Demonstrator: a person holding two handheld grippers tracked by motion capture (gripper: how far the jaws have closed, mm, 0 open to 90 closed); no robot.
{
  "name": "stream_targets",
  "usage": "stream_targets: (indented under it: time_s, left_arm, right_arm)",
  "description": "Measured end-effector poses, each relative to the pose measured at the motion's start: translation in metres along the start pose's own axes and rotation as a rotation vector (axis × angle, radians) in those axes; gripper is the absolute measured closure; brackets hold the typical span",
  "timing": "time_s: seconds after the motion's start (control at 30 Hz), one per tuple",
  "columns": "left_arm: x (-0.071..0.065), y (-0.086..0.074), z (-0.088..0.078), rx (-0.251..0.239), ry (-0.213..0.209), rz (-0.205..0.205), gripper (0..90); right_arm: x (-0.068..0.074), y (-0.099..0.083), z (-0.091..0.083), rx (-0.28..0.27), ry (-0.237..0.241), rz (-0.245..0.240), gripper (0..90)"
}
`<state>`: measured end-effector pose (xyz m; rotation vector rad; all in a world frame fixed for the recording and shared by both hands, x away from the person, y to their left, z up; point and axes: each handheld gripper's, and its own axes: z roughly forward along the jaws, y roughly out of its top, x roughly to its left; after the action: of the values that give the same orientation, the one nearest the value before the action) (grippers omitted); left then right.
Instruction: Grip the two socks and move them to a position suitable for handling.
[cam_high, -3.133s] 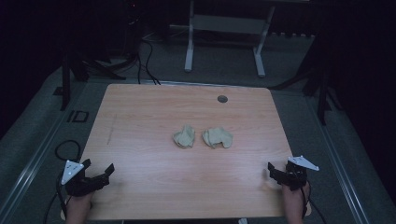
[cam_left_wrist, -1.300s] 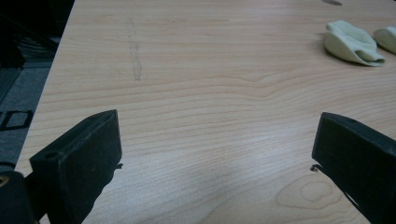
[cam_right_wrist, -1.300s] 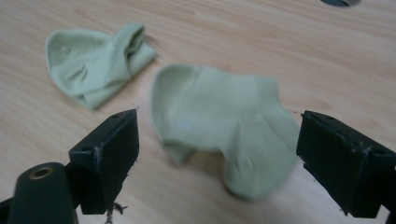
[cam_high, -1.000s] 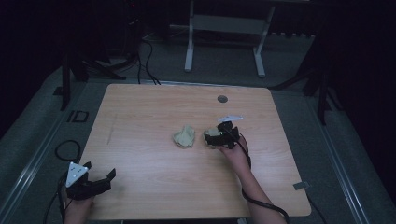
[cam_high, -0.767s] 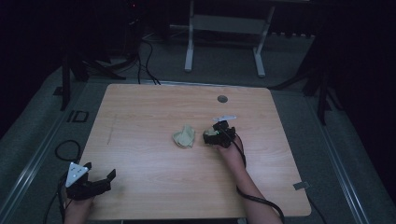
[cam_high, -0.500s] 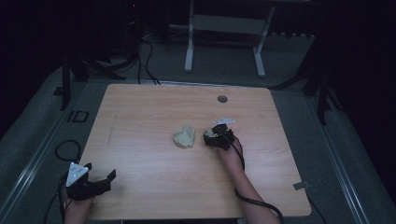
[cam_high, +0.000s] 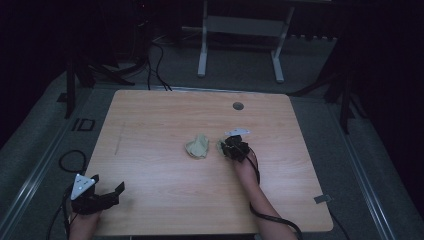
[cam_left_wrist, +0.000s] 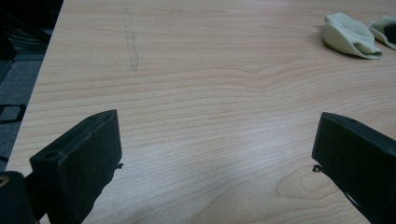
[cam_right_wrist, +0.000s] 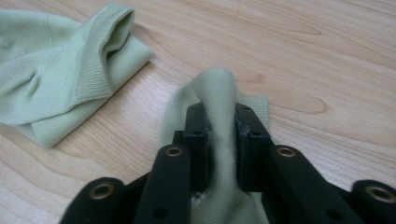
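Two pale green socks lie in the middle of the wooden table. The left sock lies loose and crumpled. My right gripper sits on the right sock. Its jaws have just been closing, and a raised fold of that sock is pinched between the pads. My left gripper rests at the near left corner, open, with bare wood between its jaws.
A round cable hole lies in the table's far right part. A white metal stand and cables are on the floor beyond the far edge. The right gripper's cable trails along the forearm to the near edge.
My right gripper came from the near right corner to the right sock, edged slightly left over it and closed on a fold. The left gripper has stayed put.
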<state>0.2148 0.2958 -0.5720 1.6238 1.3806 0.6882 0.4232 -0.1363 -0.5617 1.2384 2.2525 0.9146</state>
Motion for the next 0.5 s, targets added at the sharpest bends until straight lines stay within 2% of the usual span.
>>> stream_targets:
  time_s: [0.07, 0.17, 0.27, 0.5]
  left_arm:
    - [0.001, 0.000, 0.000, -0.003, -0.001, -0.003, 1.7]
    - [0.001, 0.001, -0.001, -0.004, 0.002, -0.008, 1.7]
    - [0.001, 0.001, -0.001, -0.005, 0.003, -0.007, 1.7]
    - [-0.001, 0.002, -0.001, -0.008, -0.002, -0.004, 1.7]
  right_arm:
    - [0.000, 0.004, -0.001, 0.026, 0.010, -0.001, 79.6]
    - [0.001, 0.008, -0.007, 0.024, 0.044, 0.008, 79.9]
    - [0.004, 0.015, -0.021, -0.006, 0.061, -0.009, 80.0]
    - [0.014, 0.029, -0.064, -0.072, 0.086, -0.083, 79.9]
